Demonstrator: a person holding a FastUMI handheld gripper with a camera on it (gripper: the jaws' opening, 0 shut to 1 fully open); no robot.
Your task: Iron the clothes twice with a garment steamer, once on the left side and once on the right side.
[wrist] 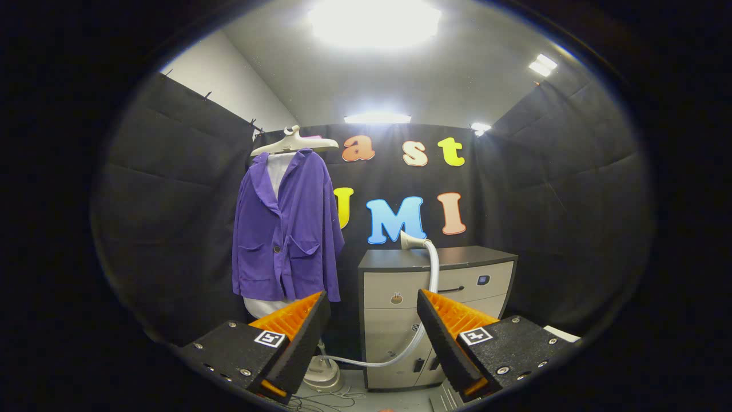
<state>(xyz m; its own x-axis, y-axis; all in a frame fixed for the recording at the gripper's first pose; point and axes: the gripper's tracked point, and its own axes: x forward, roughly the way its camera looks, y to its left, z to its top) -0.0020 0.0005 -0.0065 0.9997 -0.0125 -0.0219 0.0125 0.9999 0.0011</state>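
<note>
The hand-held gripper (372,312) has its two fingers spread wide apart with nothing between them, and neither finger touches anything. Beyond the left finger, at about 11 o'clock from the gap, a purple button-front jacket with two patch pockets (286,229) hangs on a pale plastic hanger (293,143) against the black cloth wall. A white garment (279,171) shows inside the jacket's open collar, and a white hem shows below its bottom edge, just above the left fingertip. At about 1 o'clock from the gap stands a low grey cabinet with a dark top and pale drawer fronts (437,297), well beyond the fingers. The white garment steamer head (409,240) rests on the cabinet's top near its left front corner, nozzle pointing away to the left. Its pale ribbed hose (433,280) drops down the cabinet front between the two fingers, then curves at about 6 o'clock toward a white round steamer base (323,375) on the floor, just ahead of the left finger and below the jacket. Thin cables lie on the floor near that base
</note>
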